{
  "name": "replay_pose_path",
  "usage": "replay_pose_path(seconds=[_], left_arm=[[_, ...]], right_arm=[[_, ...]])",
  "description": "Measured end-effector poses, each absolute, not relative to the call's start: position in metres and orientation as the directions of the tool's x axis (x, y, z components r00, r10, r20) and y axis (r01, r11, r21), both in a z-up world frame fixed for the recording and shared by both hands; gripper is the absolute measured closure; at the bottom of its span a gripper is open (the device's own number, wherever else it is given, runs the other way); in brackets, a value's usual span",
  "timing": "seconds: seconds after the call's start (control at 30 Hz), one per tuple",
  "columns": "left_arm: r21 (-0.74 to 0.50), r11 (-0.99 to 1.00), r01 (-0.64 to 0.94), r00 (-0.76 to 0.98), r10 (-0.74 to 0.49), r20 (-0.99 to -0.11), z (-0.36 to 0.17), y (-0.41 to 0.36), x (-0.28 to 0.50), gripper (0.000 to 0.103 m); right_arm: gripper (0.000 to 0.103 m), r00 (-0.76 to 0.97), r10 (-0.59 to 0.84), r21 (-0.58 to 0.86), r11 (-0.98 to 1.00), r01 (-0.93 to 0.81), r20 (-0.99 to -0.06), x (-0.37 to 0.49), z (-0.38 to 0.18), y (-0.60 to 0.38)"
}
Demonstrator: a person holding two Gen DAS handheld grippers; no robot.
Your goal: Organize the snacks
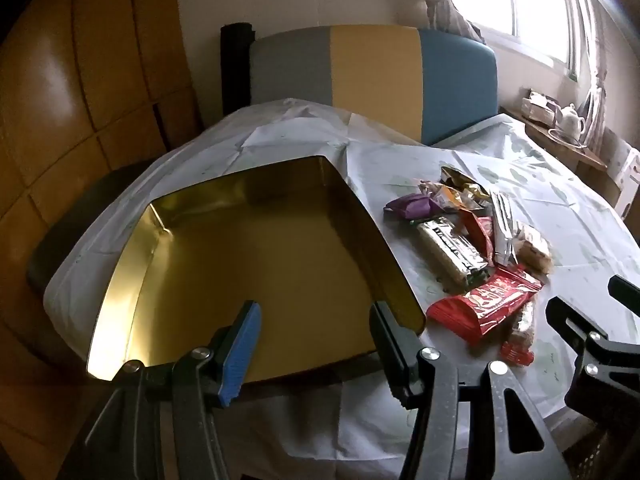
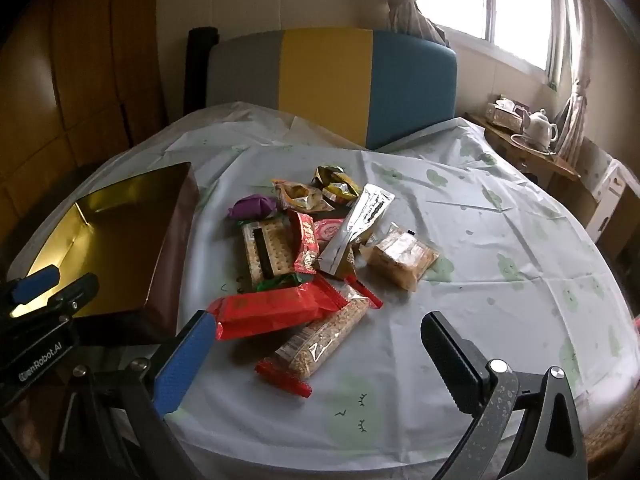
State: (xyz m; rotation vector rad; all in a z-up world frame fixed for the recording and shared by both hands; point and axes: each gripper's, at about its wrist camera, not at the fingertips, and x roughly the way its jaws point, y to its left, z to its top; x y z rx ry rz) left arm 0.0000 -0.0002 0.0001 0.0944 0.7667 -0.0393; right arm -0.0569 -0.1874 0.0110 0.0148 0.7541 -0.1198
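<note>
Sitting loose on the pale tablecloth (image 2: 500, 216), the snack pile (image 2: 316, 248) is what you have to sort, and none of it has gone into the gold tin (image 1: 248, 256) yet; the tin's floor shows bare in both views. The pile lies just beside the tin's right wall. Nearest you are a long red wrapper (image 2: 272, 308) and, partly under it, a clear-wrapped grain bar (image 2: 328, 332) with red ends. Behind them lie a cracker pack (image 2: 266, 252), a silver pouch (image 2: 360, 224), a square pastry pack (image 2: 400, 258), a purple-wrapped sweet (image 2: 252, 206) and some yellow packets (image 2: 320, 190) at the far edge.

Your right gripper (image 2: 320, 356) hangs over the near end of the pile, tilted downward, its jaws spread as wide as they go and nothing between them. Your left gripper (image 1: 316, 332) hovers above the tin's near rim, jaws parted and empty too.

So you look to be at the very start: the first pick is not yet made. I would judge the grain bar or the red wrapper the natural first target, since both lie right ahead of the right fingers. The next move calls for lowering that gripper so the pads straddle one packet across its narrow width, then closing gently, because these wrappers are slick and overlap each other. Watch that lifting the lower one does not drag its neighbour along.
</note>
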Motion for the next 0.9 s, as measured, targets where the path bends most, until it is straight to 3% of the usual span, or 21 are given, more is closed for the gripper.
replay_pose_path(seconds=[0.9], left_arm=[[0.086, 0.99, 0.113, 0.743, -0.027, -0.669, 0.006, -0.012, -0.004, 0.045]], right_arm=[[0.0, 0.729, -0.103, 0.007, 0.989, 0.146, -0.677, -0.058, 0.015, -0.21]])
